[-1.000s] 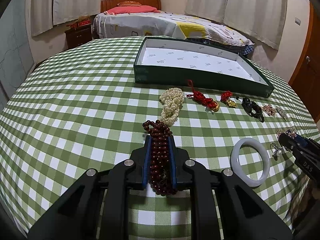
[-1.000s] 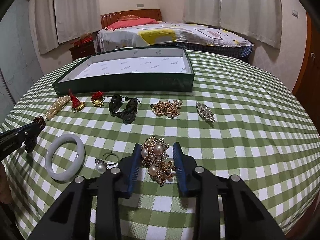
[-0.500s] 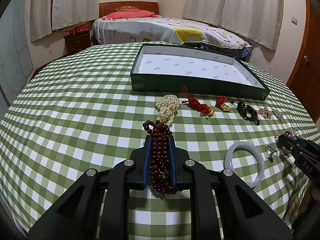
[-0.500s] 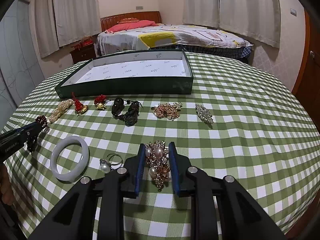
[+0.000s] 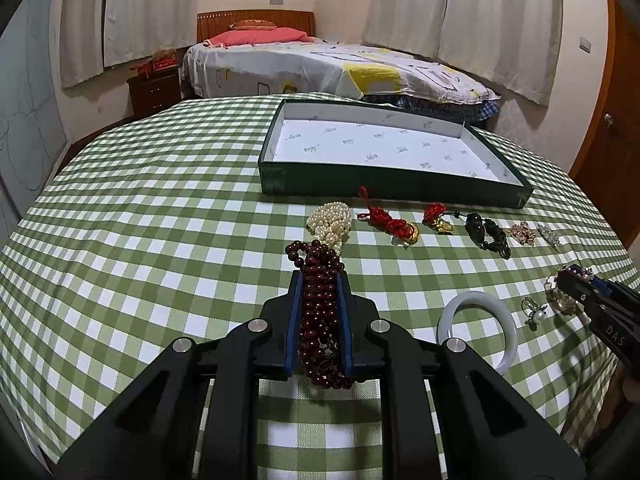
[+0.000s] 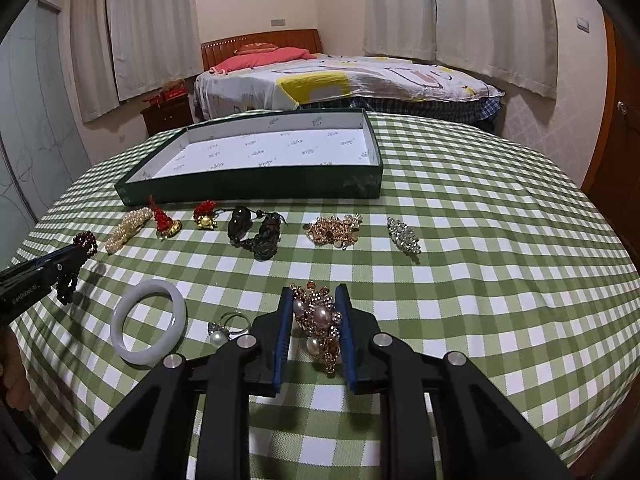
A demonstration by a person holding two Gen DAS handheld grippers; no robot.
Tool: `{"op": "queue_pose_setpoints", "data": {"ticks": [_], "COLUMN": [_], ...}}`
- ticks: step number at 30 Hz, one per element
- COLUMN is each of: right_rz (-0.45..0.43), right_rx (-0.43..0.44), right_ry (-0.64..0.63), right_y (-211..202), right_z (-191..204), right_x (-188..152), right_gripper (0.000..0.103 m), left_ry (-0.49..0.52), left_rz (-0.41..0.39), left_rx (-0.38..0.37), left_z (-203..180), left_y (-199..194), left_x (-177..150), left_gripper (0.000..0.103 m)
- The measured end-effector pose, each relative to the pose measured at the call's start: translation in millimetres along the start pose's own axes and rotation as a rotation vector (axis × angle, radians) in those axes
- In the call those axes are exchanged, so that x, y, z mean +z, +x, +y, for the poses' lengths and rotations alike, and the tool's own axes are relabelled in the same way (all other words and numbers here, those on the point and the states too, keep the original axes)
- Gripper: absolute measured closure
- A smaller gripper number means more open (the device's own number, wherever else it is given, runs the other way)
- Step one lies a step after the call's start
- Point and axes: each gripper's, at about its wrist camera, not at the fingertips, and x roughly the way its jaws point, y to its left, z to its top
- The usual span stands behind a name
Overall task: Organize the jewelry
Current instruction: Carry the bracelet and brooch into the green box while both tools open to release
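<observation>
My left gripper [image 5: 319, 280] is shut on a dark red bead bracelet [image 5: 320, 312] and holds it above the checked tablecloth; it also shows at the left of the right wrist view [image 6: 76, 254]. My right gripper [image 6: 314, 294] is shut on a gold and pearl brooch [image 6: 318, 322], lifted off the cloth; it shows at the right of the left wrist view [image 5: 568, 280]. The green box [image 5: 396, 182] with a white lining stands open at the back, also in the right wrist view [image 6: 248, 188].
In front of the box lie a pearl strand [image 5: 331, 224], two red-tasselled gold charms [image 5: 390, 224], a black bead cord [image 6: 256, 232], a gold brooch [image 6: 332, 232] and a crystal brooch [image 6: 404, 235]. A white bangle [image 6: 149, 322] and pearl ring [image 6: 226, 326] lie nearer. A bed stands behind.
The right gripper closed on the brooch and lifted it. The left gripper rose with the red beads, which now hang clear of the cloth.
</observation>
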Motion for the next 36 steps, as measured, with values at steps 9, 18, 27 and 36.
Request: {"op": "queue_pose_setpoints", "data": {"ticks": [9,18,27,36], "right_rz": [-0.040,-0.087,-0.162,-0.246], "right_rx": [0.014,0.037,0.053,0.067], "right_ry": [0.011,0.021,0.020,-0.002], "right_y": [-13.6,-27.8,-34.3,-14.7], "right_z": [0.2,0.8,3.3,5.7], "right_x": [8.7,25.5,66.3,129.3], "right_gripper": [0.081,0.081,0.081,0.081], "left_ry": [-0.014,-0.031,-0.023,-0.004], "left_rz": [-0.022,-0.054,-0.127,-0.204], "left_rx": [-0.013,-0.038,-0.049,-0.080], "left_z": [1.4,-0.1,-6.4,-22.6], "left_y": [-7.6,-20.3,-29.1,-8.8], "left_x": [6.6,19.7,57.3,118.7], "left_gripper": [0.087,0.087,0.087,0.087]}}
